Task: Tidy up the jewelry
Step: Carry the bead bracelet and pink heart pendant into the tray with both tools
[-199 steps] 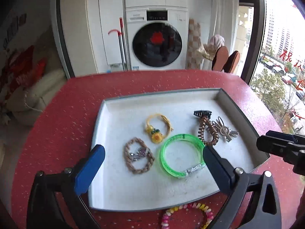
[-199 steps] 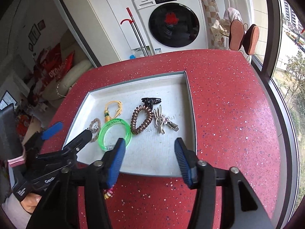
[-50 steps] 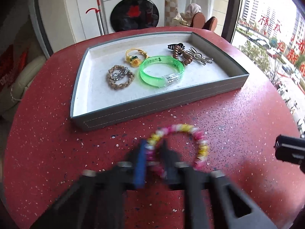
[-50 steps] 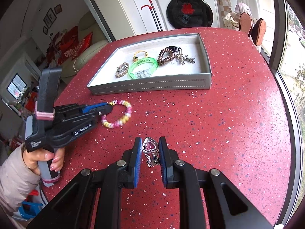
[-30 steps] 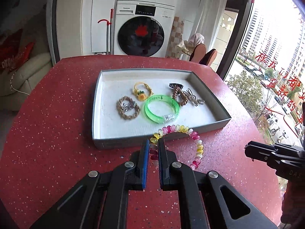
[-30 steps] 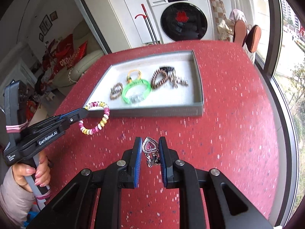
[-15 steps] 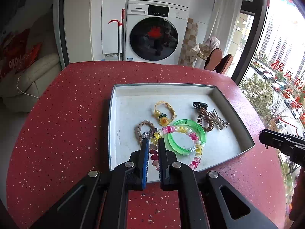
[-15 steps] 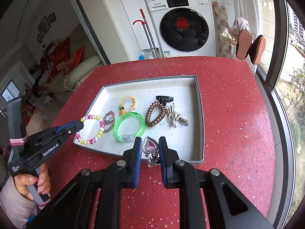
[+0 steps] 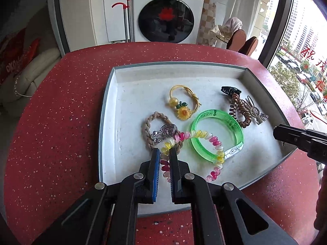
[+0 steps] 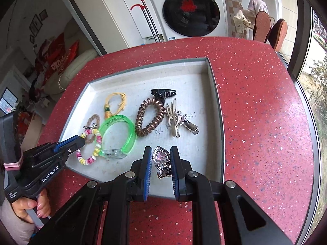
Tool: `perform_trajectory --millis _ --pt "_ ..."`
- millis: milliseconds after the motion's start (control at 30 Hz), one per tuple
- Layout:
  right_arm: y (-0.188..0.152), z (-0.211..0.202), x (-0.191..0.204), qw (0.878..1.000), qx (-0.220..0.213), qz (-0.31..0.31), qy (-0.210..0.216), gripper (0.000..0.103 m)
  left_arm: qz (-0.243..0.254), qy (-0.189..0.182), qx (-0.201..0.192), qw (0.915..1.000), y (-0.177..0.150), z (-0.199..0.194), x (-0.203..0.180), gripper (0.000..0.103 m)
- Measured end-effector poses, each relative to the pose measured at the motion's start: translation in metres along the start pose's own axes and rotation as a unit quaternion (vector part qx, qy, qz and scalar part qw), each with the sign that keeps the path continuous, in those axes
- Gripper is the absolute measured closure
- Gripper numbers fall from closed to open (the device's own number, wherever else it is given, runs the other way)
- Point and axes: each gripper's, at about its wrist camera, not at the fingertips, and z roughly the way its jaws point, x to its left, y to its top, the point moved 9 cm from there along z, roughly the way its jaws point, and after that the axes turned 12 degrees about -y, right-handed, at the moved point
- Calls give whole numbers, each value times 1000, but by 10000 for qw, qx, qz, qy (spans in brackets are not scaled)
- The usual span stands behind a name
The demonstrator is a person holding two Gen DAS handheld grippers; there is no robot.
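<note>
Nearest my left camera, the left gripper (image 9: 164,153) has its blue-padded jaws drawn nearly together, clamped on the beaded bracelet (image 9: 204,137). The pink, yellow and white loop hangs out ahead of the tips over the tray (image 9: 106,122), crossing in front of the green bangle (image 9: 235,122) and the braided bracelet (image 9: 147,122); I cannot tell whether the beads touch the tray floor. From my right camera the same tool reaches in from the left over the tray's near left corner, and the hand (image 10: 30,206) grips its handle low at the frame edge.

My right gripper (image 10: 161,152) is pinched on the heart pendant (image 10: 161,156), pink stone facing up between the pads, its silver chain bunched just below. The tips hover over the tray's near edge, pointing inward. In the left view, only its dark nose shows at the right, above the tray's right wall.

Further in, the bangle lies flat beside the brown coil hair tie (image 10: 150,118), which touches the black claw clip (image 10: 162,94) at its far end. Silver hair clips (image 10: 179,120) lie just right of the coil. The yellow sunflower hair tie (image 9: 183,104) sits beyond the bangle. The tray rests on the red speckled table (image 10: 255,102); past it stands a washing machine (image 9: 167,14).
</note>
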Motion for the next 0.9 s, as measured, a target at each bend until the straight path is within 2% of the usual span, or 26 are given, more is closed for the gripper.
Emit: perform_trajectory --millis 133,500,800,867,900 --pt "2 13 -3 9999 82 71 -83 84 14 89 36 10000 5 7 0 77" --pt "20 23 1 9990 -112 -119 -410 83 -19 259 -76 9996 21 15 4 77" --pt "13 21 8 9980 -117 -331 -519 83 69 399 -169 9990 20 14 1 77" --pt "13 21 10 9983 -95 -333 -475 77 108 400 -184 9990 19 13 -1 77" --pt "13 21 11 9983 -99 -339 -461 70 141 413 -192 9989 19 12 -2 77"
